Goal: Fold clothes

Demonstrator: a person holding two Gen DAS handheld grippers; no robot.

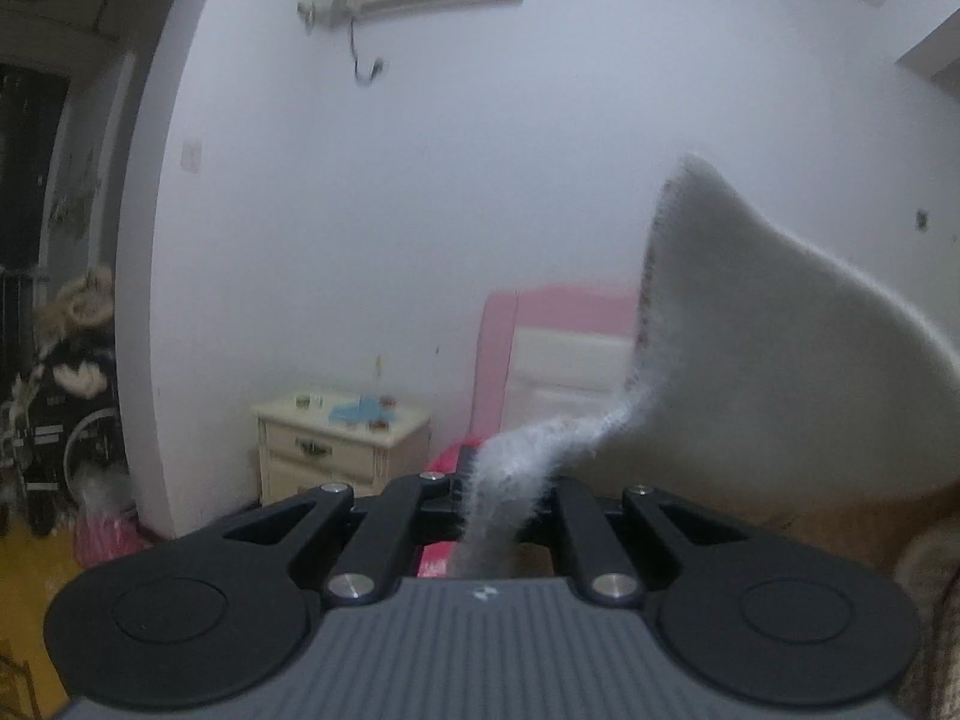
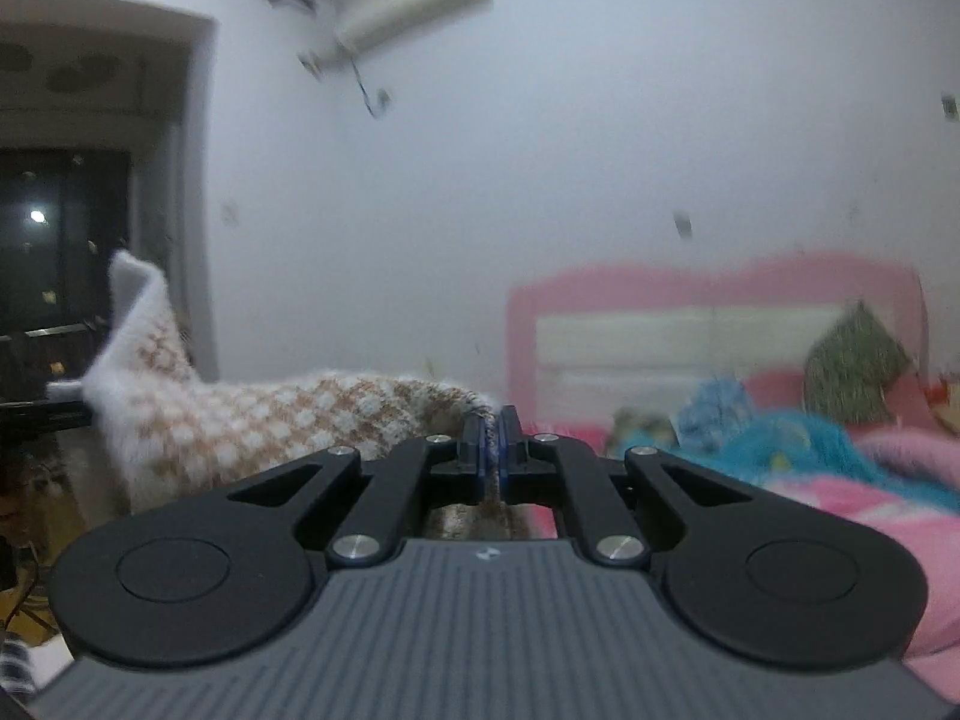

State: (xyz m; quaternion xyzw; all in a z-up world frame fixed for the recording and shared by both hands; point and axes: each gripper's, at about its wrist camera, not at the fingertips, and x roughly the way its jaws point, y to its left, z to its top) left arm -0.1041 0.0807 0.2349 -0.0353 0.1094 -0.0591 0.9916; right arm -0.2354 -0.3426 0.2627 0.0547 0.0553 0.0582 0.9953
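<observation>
The left gripper (image 1: pixel 501 489) is pinching a fuzzy white edge of the knitted garment (image 1: pixel 750 360), jaws nearly shut on it; the right gripper (image 2: pixel 492 441) is clamping another edge, jaws closed tight. The garment is hanging in the air between them, in front of the pink bed (image 2: pixel 840 492). To do this well, both grips should be staying firm and level, keeping the held edge taut. It is looking fluffy, white inside, tan-and-white checked outside.

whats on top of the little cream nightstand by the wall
In the left wrist view the nightstand holds a blue item and some small objects too blurred to name. Its right end runs behind the fuzzy garment, so anything there is hidden.
</observation>
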